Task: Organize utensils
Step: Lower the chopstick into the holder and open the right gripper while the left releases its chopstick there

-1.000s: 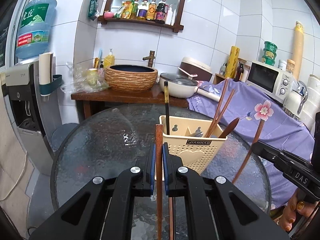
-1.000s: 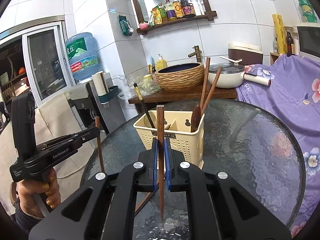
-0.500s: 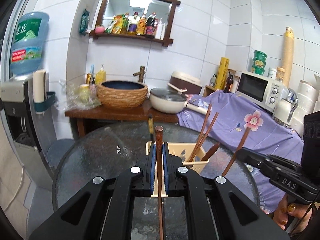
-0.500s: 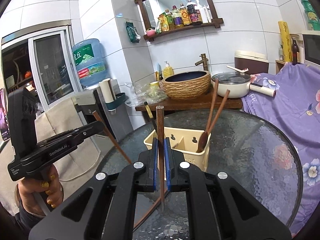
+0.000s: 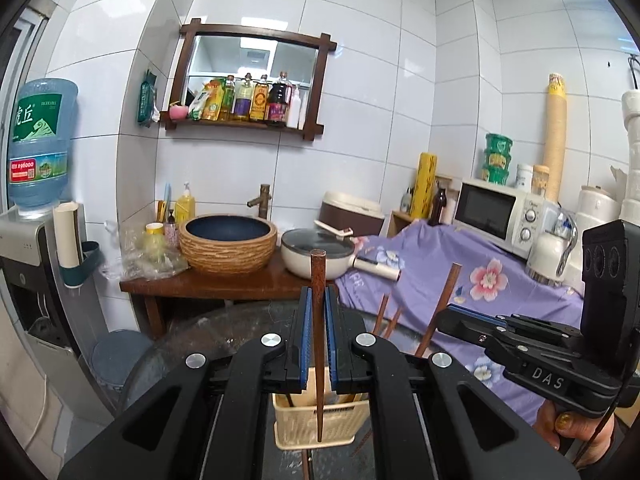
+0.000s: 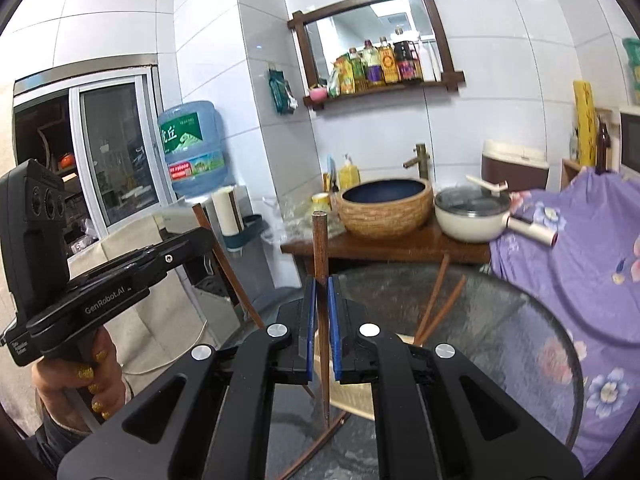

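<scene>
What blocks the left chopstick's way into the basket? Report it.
Nothing visible. The chopstick in the left gripper points tip-down at the basket, and the standing chopsticks lean on its right side, apart from it.

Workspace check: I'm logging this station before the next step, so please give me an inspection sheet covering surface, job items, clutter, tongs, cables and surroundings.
Surface: round glass table, textured top.
Job's things: cream utensil basket on the table, with wooden chopsticks standing in it; one more wooden chopstick in each tongs.
Clutter: loose wooden stick lying on the glass.
Grippers: left tongs shut on the left chopstick, upright above the basket; right tongs shut on the right chopstick.
Cables: pale cord by the floor at left.
Surroundings: woven basin, lidded pot, microwave, water dispenser bottle, purple floral cloth.
</scene>
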### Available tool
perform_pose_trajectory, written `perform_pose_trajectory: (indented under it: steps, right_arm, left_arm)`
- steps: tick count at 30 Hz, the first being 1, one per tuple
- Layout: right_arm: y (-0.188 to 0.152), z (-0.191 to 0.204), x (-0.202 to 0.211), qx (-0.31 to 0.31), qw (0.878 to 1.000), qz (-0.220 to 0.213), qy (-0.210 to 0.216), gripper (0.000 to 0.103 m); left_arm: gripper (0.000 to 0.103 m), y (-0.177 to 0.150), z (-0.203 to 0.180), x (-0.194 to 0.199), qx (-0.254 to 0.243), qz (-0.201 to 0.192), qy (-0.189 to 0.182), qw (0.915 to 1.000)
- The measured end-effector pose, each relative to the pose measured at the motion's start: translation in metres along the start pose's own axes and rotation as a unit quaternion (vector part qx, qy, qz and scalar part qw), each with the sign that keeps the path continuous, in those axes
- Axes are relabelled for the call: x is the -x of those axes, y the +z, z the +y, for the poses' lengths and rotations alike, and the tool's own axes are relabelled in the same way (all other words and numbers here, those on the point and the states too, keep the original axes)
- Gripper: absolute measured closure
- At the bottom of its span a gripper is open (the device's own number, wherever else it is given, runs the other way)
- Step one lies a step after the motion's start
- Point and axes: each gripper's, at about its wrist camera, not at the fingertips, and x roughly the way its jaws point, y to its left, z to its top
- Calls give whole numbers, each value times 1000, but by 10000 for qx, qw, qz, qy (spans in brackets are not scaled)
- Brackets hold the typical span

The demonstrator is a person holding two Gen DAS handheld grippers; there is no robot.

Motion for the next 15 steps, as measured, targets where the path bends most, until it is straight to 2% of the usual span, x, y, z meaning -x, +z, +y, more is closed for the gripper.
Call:
perform_pose_trajectory:
  steps: [8, 12, 15]
  right_arm:
    - [37, -4, -20, 170, 9981, -359, -467, 96]
    - [33, -14, -39, 108, 9969, -347, -695, 96]
    - [20, -21, -50, 84, 9964, -346, -766, 96]
  left_arm:
    - [96, 31, 4, -28, 263, -233, 347, 9988]
    - [97, 25, 9, -54, 373, -182, 609, 9973]
    - [97, 15, 12, -67, 436, -102, 656, 9968]
